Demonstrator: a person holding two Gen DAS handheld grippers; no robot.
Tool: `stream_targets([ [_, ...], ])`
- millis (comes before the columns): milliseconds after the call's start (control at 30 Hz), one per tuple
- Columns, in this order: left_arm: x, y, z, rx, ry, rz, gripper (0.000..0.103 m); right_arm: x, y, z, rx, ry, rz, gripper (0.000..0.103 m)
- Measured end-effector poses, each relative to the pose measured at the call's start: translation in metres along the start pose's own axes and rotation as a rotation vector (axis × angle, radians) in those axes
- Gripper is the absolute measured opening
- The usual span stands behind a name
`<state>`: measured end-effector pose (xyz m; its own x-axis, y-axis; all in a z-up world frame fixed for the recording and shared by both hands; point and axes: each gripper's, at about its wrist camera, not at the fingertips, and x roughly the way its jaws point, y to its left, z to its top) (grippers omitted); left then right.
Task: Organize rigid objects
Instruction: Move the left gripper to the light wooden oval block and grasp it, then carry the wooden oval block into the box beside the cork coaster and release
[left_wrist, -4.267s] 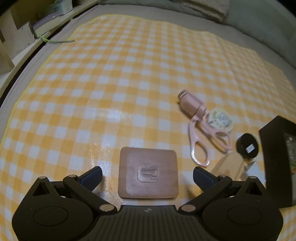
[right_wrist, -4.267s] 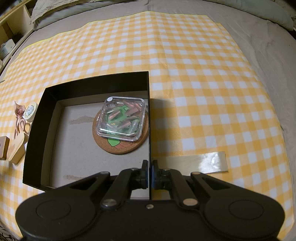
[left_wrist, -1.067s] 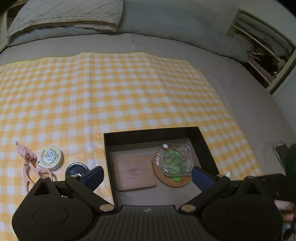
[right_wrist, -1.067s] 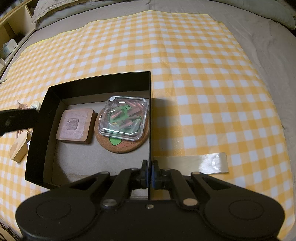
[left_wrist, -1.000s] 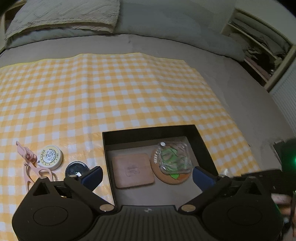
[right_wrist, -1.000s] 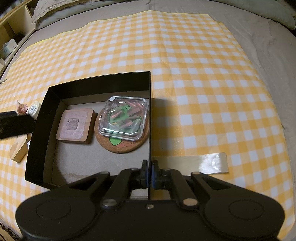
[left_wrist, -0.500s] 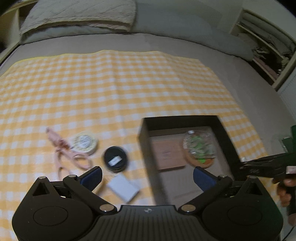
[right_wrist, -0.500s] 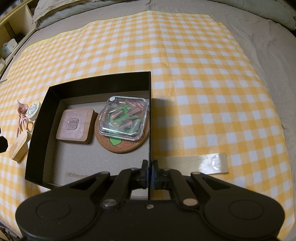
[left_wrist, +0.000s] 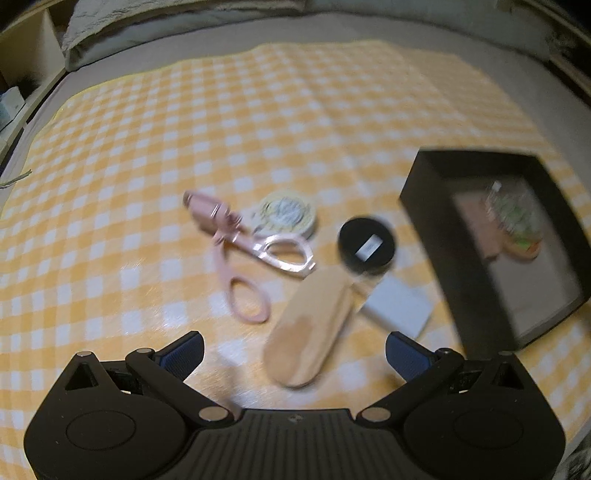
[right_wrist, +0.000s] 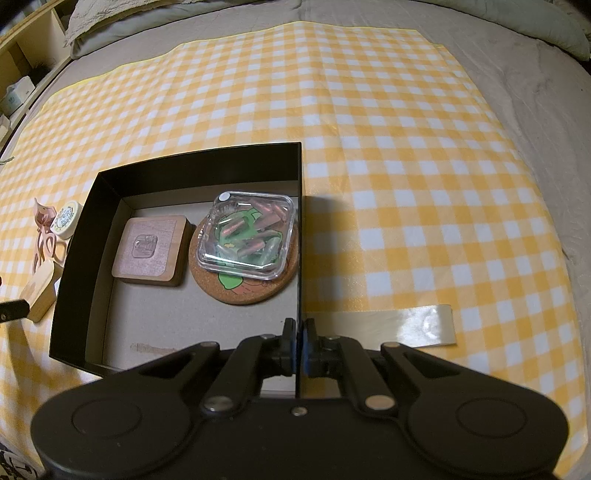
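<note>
A: Two tongs. Right tongs (right_wrist: 298, 345) clenched on the box (right_wrist: 192, 162) wall, near right corner, pinning it. Left tongs (left_wrist: 294, 349) released, jaws wide, nothing between them, hanging over the loose pile.

B: What's in the box?

A: Three things: wood block (right_wrist: 149, 251), cork coaster (right_wrist: 242, 288) beside it, clear case (right_wrist: 247, 230) on top of the coaster. Near half of the floor is bare.

B: And outside?

A: Five on the checked cloth (left_wrist: 258, 110), left of the box: pink scissors (left_wrist: 251, 254), round tin (left_wrist: 286, 216) touching them, black puck (left_wrist: 365, 245), tan oval piece (left_wrist: 310, 332), white card (left_wrist: 399, 310) just beside the box wall. Surface is a bed, no desk. Left view is blurred, fine detail is unsure.

B: Next target?

A: My guess is the tan piece, it sits almost between the open jaws.

B: Risks?

A: Crowding. Tan piece seems to touch or overlap the card and sits right by the scissor loop, so closing could drag a neighbour along or nudge the puck. It looks smooth and rounded, so a pinch off centre may squirt it out. Cloth lies on soft bedding and could bunch under a downward push. At drop-off, clipping the box wall could tip the box if the right grip slips, and landing on the clear case could slide it off the coaster.
</note>
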<state>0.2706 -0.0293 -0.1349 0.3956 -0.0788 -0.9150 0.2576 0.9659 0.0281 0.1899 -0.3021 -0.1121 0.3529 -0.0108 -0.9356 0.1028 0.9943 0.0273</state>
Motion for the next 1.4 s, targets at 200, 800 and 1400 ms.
stream_targets([
  [200,0.022,0.006,-0.013,0.107,0.072,0.036,0.103,0.000,0.000,0.000,0.001,0.000,0.000,0.004],
  [800,0.027,0.074,0.000,-0.072,0.072,0.124,0.103,0.000,0.000,0.000,0.002,0.001,0.000,0.004],
  [1400,0.034,0.038,0.031,-0.223,0.012,0.026,0.103,0.001,0.000,0.001,0.004,0.000,-0.001,0.004],
])
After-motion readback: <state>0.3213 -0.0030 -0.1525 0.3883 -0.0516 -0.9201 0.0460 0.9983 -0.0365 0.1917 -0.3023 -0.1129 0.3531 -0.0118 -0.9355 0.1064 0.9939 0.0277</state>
